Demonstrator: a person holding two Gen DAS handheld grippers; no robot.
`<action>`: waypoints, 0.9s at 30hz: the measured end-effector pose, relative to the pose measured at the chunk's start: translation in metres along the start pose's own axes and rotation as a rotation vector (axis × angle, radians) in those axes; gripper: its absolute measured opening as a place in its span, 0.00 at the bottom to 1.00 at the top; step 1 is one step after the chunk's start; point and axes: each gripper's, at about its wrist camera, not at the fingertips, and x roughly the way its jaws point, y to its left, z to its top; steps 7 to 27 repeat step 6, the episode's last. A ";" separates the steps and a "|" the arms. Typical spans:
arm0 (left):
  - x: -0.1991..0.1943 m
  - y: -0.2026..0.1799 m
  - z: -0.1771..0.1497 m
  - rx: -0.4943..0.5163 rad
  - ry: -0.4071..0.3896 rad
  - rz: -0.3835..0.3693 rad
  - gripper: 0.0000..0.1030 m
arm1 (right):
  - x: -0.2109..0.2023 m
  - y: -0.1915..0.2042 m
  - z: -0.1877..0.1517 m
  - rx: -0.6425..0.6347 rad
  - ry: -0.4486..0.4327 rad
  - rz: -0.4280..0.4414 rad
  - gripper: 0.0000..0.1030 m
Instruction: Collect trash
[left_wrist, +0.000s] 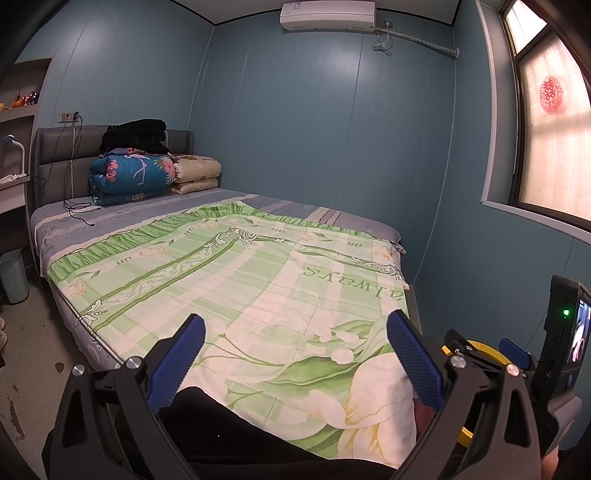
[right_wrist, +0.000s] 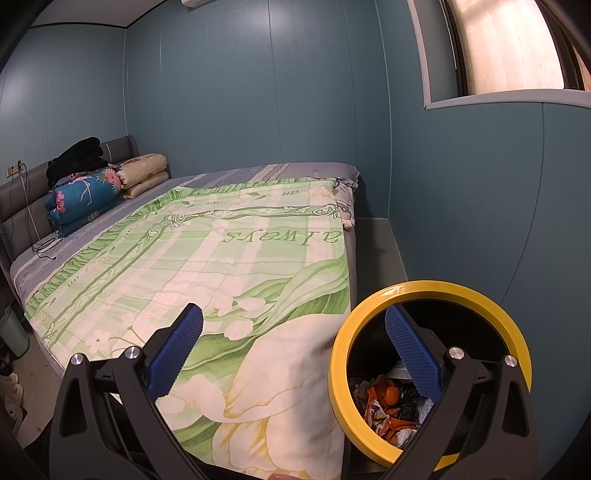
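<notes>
A round trash bin with a yellow rim (right_wrist: 515, 332) stands on the floor at the bed's foot corner, holding orange and white wrappers (right_wrist: 388, 400). My right gripper (right_wrist: 293, 339) hangs open over the bed edge and the bin, its right finger above the bin mouth, nothing between the fingers. My left gripper (left_wrist: 295, 343) is open above the green floral quilt (left_wrist: 236, 280), empty. A sliver of the yellow bin rim (left_wrist: 484, 349) shows behind its right finger. No loose trash shows on the quilt.
The bed (right_wrist: 55, 254) fills the room against blue walls. Folded blankets (left_wrist: 133, 177) and a black cable (left_wrist: 77, 210) lie near the headboard. A pale ribbed bin (left_wrist: 14, 275) stands on the floor at left. The other gripper's body with a screen (left_wrist: 565, 332) sits at right.
</notes>
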 end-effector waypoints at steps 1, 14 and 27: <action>0.000 0.000 0.000 0.001 0.001 0.000 0.92 | 0.000 0.000 0.000 0.000 0.001 0.000 0.92; 0.003 0.002 0.000 0.003 0.010 -0.002 0.92 | 0.000 0.000 -0.002 0.002 0.005 -0.001 0.92; 0.003 0.002 0.000 0.003 0.010 -0.002 0.92 | 0.000 0.000 -0.002 0.002 0.005 -0.001 0.92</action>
